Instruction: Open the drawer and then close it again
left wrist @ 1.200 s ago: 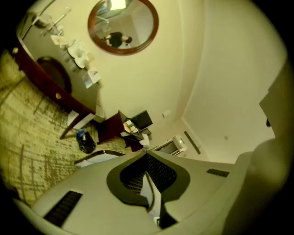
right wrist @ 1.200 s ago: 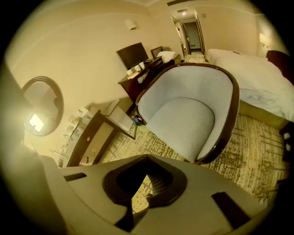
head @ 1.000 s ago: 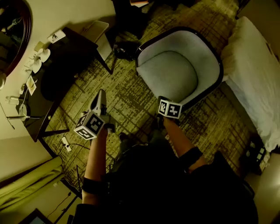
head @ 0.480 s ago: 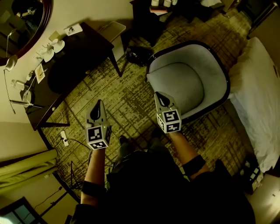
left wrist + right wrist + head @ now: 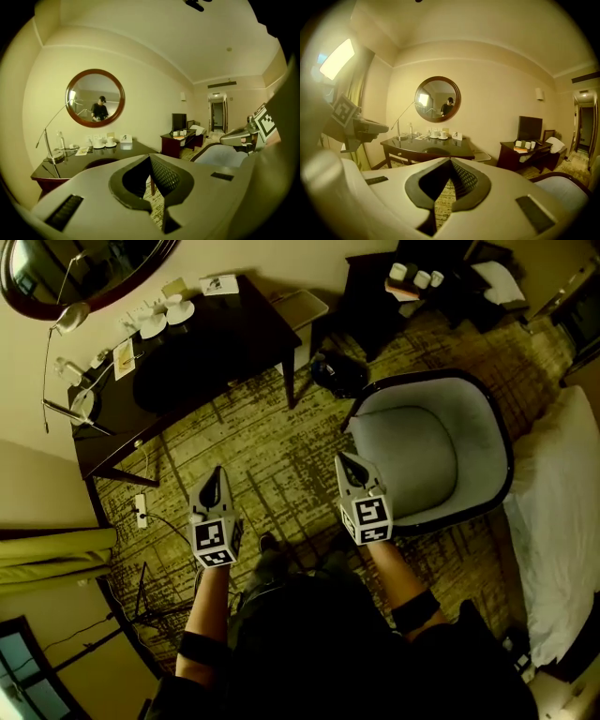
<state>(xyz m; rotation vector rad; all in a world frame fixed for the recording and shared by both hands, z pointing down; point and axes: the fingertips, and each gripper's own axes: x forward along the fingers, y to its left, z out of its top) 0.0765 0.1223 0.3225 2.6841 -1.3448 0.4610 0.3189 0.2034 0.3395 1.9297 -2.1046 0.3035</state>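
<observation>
**Both claws shut, empty, away from desk**

My left claw [image 5: 217,476] and right claw [image 5: 346,461] are both closed on nothing, side by side above the carpet [image 5: 272,442]. The dark desk [image 5: 220,338] stands ahead. Its drawer [image 5: 404,152], with a small knob, sits shut in the front, well apart from both claws. The chair [image 5: 492,442] is just right of my right claw.

The left gripper [image 5: 149,156] is seen shut and empty; a dark desk [image 5: 119,152] and round mirror [image 5: 95,98] are shown beyond.
</observation>
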